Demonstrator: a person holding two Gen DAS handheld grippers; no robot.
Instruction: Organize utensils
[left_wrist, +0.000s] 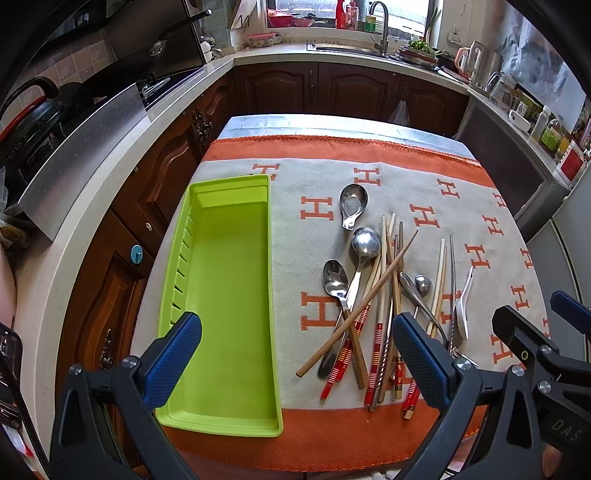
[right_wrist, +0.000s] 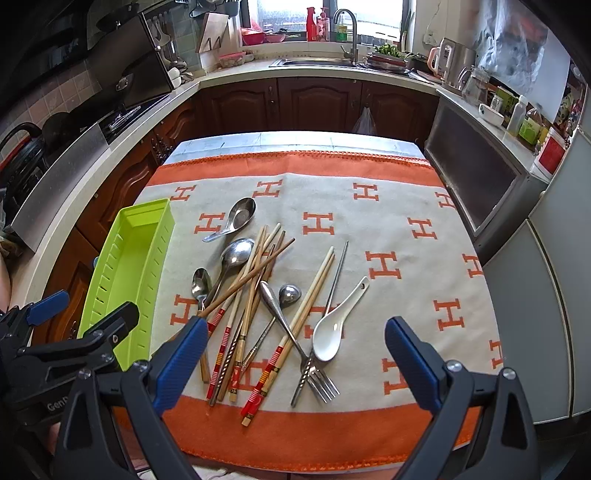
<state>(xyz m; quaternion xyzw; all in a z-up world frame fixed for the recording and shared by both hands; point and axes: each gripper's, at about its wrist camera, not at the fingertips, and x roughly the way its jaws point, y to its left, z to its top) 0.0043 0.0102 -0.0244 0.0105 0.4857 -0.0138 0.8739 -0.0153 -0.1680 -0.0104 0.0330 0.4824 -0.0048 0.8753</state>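
Blue-padded fingers frame the left wrist view: our left gripper (left_wrist: 295, 354) hangs above the near edge of the table with its jaws spread wide and nothing between them. Below it lies the green tray (left_wrist: 275, 302), bare inside, its slotted wall on the far left. Just to the right of the tray sits the utensil pile (left_wrist: 373, 295) on the orange-and-grey cloth (left_wrist: 480, 206) — steel spoons, crossed chopsticks, a white spoon at the right edge.

From the right wrist view, our right gripper (right_wrist: 293, 358) hovers over the same pile, jaws likewise apart and holding nothing. A white ceramic spoon (right_wrist: 332, 332) lies nearest, its bowl touching a fork (right_wrist: 319, 380); the chopsticks (right_wrist: 255, 291) overlap the long steel spoons. One short steel spoon (right_wrist: 236, 218) lies apart at the far side.

We judge sorting has not begun. To start well, we should take an outlying piece first — the white spoon or the far spoon — gripping mid-handle, so the tangled chopsticks are not dragged along.
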